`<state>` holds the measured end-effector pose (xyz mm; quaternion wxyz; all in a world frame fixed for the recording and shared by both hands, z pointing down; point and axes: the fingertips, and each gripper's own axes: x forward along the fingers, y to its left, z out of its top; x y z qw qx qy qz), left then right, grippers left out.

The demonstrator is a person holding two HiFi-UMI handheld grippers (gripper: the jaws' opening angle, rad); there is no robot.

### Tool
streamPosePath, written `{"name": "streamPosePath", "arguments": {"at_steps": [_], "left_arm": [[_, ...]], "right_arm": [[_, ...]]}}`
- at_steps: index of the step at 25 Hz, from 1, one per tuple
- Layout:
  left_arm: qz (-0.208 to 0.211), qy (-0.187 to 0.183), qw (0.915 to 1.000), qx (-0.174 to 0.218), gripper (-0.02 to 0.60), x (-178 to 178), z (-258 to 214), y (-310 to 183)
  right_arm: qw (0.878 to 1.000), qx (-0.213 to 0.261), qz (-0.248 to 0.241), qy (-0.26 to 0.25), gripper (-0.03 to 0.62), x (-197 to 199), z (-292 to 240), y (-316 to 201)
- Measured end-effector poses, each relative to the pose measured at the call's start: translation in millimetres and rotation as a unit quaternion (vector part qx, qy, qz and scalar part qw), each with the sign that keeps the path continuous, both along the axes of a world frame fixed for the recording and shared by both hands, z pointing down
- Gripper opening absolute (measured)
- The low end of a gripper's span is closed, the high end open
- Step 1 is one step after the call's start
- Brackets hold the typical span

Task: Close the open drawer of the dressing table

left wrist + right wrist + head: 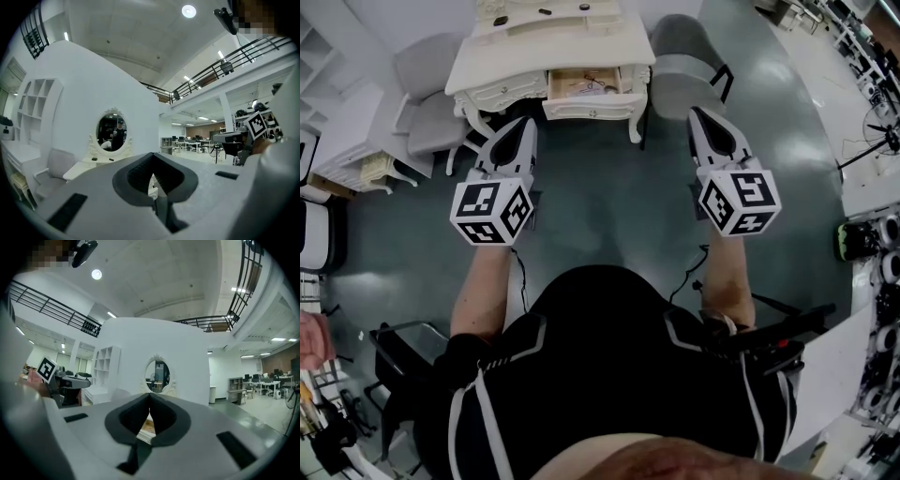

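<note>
The cream dressing table (492, 64) stands at the top of the head view. Its middle drawer (589, 108) is pulled out, with small items lying inside. My left gripper (528, 125) is held in the air short of the table, level with its left part, jaws together and empty. My right gripper (697, 113) hovers off the table's right corner, also shut and empty. The left gripper view has the oval mirror (111, 132) beyond the left gripper (152, 156). In the right gripper view, the drawer (146, 428) peeks through behind the right gripper (149, 397), under the mirror (157, 373).
A grey chair (429, 89) stands left of the table and another grey chair (682, 64) to its right. A white shelf unit (358, 161) is at the far left. Benches with equipment (872, 244) line the right side. Grey floor lies between me and the table.
</note>
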<state>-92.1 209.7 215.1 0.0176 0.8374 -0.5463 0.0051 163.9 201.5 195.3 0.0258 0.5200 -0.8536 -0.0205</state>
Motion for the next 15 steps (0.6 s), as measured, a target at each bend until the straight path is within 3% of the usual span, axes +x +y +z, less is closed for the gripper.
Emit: {"name": "streamPosePath", "arguments": {"at_steps": [7, 15], "left_arm": [[-0.025, -0.017, 0.9995, -0.010, 0.003, 22.2, 13.6, 1.4], [-0.039, -0.010, 0.9988, -0.030, 0.003, 14.0, 35.3, -19.0]], "right_arm": [[1.000, 0.001, -0.024, -0.002, 0.005, 21.9, 7.0, -8.5], [0.999, -0.008, -0.043, -0.006, 0.005, 19.2, 22.7, -36.6]]}}
